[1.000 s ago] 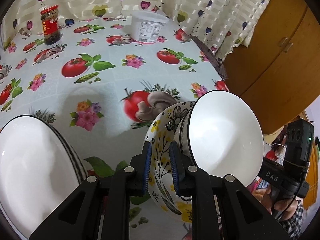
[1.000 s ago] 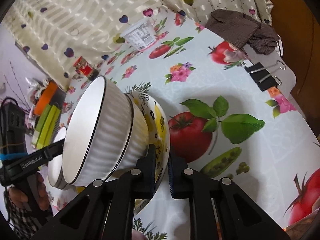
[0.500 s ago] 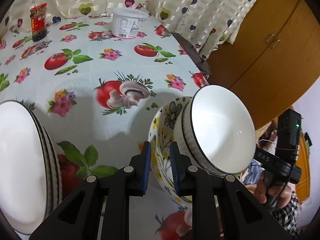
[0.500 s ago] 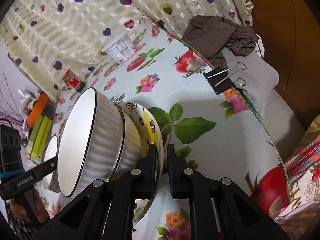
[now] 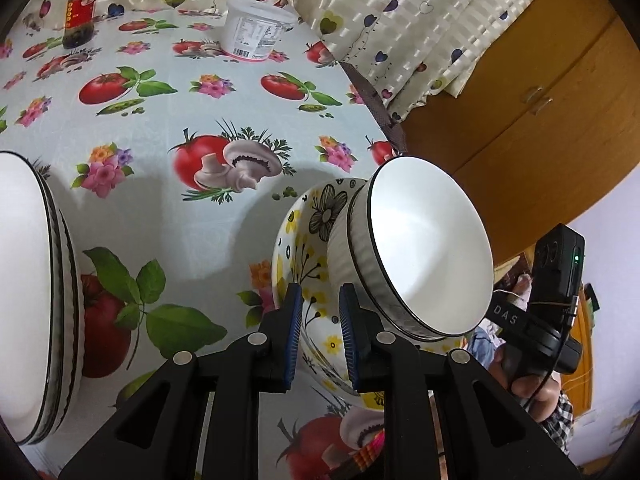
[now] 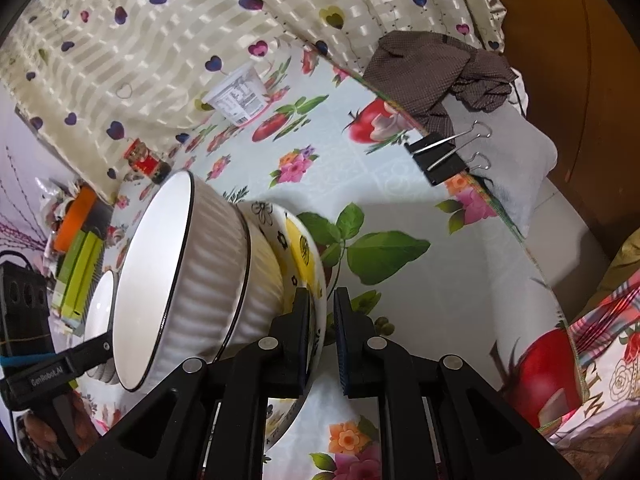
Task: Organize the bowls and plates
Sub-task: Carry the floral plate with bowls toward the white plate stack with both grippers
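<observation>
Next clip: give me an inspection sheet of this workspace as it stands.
Surface: tablecloth printed with tomatoes and flowers.
Job's things: white ribbed bowls nested in floral bowl, tilted; white plates stacked at left.
Clutter: white tub, red jar, binder clip, brown cloth.
Grippers: left gripper and right gripper each clamp the floral bowl's rim.
Cables: nothing seen.
Surroundings: heart-print curtain, wooden cabinet.

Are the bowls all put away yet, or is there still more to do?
Not yet. Two white ribbed bowls already sit nested inside the flowered bowl. Both the left gripper and right gripper are pinching that flowered bowl's rim, carrying the stack above the table. The white stack at the left waits.
</observation>
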